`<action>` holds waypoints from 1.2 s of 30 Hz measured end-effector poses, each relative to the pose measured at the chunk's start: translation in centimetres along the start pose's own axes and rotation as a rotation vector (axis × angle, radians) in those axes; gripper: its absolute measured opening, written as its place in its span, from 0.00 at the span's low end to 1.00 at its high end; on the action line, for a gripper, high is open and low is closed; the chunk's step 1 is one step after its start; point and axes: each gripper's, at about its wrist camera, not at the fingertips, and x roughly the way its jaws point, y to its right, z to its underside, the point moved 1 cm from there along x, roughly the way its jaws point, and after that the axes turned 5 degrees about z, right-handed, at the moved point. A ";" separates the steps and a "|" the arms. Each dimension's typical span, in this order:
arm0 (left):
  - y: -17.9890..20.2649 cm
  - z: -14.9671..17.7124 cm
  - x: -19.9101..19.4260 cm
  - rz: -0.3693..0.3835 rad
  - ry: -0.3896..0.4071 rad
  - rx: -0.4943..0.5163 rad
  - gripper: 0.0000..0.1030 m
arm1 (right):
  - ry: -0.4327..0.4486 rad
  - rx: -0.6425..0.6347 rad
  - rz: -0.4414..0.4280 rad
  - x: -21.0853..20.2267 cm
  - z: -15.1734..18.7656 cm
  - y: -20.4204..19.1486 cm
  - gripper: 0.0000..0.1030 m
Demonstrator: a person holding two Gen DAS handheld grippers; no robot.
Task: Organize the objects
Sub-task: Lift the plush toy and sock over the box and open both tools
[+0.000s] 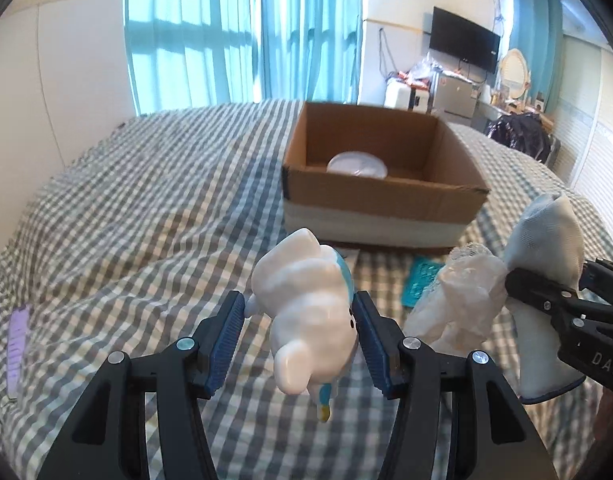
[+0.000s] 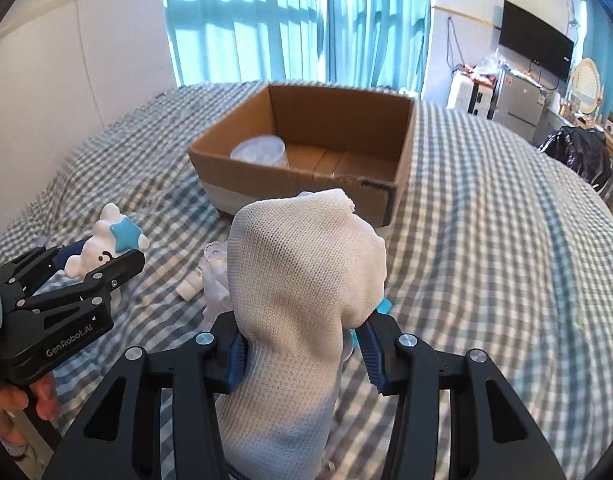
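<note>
My left gripper (image 1: 298, 332) is shut on a white toy figure (image 1: 306, 304) with a blue star; it also shows in the right wrist view (image 2: 106, 248), held above the bed. My right gripper (image 2: 302, 348) is shut on a white mesh sock (image 2: 302, 280), which also shows in the left wrist view (image 1: 546, 248). An open cardboard box (image 1: 382, 196) stands on the bed ahead, and in the right wrist view (image 2: 306, 176). A clear plastic lid (image 1: 356, 165) lies inside it, also visible in the right wrist view (image 2: 260, 150).
A crumpled white lace cloth (image 1: 454, 300), a teal item (image 1: 420, 280) and a small white bottle (image 2: 188, 286) lie on the checked bedspread (image 1: 146, 220) before the box. A purple strip (image 1: 16, 344) lies far left. Curtains, a TV and furniture stand behind.
</note>
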 end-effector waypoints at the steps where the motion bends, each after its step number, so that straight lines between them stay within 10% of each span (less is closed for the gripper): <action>1: 0.5 -0.2 -0.7 0.001 0.010 0.009 0.55 | 0.009 0.008 -0.003 -0.8 0.0 0.2 0.45; 21: 2.2 -4.3 -4.4 0.041 0.087 0.037 0.55 | 0.127 0.016 -0.024 -7.2 -4.3 1.9 0.45; 36: 3.0 -13.2 -0.2 0.054 0.158 0.082 0.55 | 0.236 -0.005 0.011 -5.3 -15.2 3.5 0.45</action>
